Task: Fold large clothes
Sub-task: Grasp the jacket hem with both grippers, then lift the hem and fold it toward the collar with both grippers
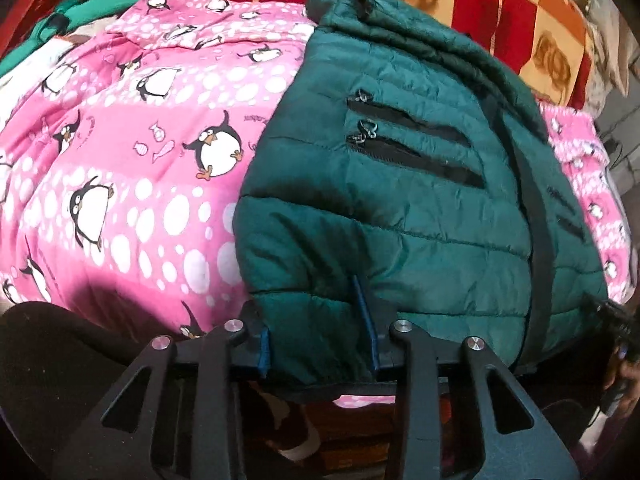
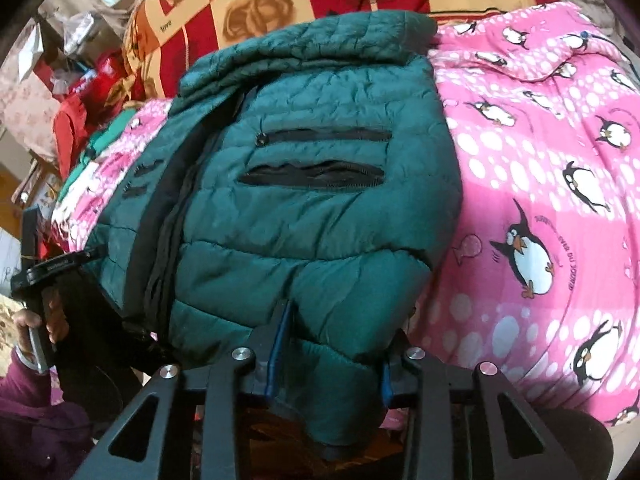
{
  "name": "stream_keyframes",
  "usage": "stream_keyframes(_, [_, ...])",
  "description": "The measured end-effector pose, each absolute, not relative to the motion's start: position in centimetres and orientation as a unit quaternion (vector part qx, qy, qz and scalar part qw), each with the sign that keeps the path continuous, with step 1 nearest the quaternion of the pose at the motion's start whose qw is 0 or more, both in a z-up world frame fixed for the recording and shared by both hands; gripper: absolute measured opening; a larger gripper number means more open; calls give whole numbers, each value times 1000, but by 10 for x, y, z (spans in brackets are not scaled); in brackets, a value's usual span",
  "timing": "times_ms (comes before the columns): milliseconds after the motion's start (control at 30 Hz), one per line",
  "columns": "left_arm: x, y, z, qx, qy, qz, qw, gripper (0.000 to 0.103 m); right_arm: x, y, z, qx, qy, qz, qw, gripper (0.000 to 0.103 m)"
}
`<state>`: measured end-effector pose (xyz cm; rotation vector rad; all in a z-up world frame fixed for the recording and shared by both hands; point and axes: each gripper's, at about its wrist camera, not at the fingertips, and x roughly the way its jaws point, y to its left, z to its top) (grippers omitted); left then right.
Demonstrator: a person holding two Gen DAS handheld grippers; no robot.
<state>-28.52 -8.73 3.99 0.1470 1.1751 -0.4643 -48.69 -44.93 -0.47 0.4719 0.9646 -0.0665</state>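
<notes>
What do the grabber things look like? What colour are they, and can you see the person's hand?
Each grabber is black, with flat linkage bars that have triangle-shaped holes and shiny silver round bolts. The left gripper and the right gripper both have thin fingers edged with blue pads. In the right wrist view, a bare hand shows beside a dark purple sleeve.

Under my work: a pink quilt (image 1: 132,152) printed with penguins, fish and white spots; it spreads to both sides in each view.
Behind it: a blanket (image 1: 472,8) checked in red, orange and cream with brown rose shapes.
Far left corner, my left view: bunched green cloth (image 1: 92,8) lying against the quilt's edge.
Left side, my right view: red fabric (image 2: 76,120) heaped beside the bed, and pale clutter beyond it that I cannot make out.
</notes>
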Motion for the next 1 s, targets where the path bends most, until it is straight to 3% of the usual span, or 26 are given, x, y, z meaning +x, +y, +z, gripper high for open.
stream_keyframes(100, [-277,-83,29,29,571,-209,793,57,-482,-451,-14,236,465,-31,853,38])
stream_keyframes(167, [-274,-80,25,11,576,-209,790,58,-483,-452,-17,245,460,-29,853,38])
stream_keyframes(200, [-274,-80,26,13,576,-210,790,56,-484,-453,-17,249,458,-27,853,38])
stream_keyframes(233, [-276,-81,29,19,572,-213,792,41,-486,-453,-15,249,456,-25,854,35])
stream_keyframes(333, [-282,-82,47,27,546,-214,809,15,-491,-450,-6,233,443,-28,865,25])
stream_keyframes(633, [-280,-88,126,-2,451,-253,856,11,-491,-463,55,230,357,-20,905,21])
stream_keyframes(1000, [-226,-118,171,-30,398,-248,883,12,-457,-505,100,249,283,-52,925,21])
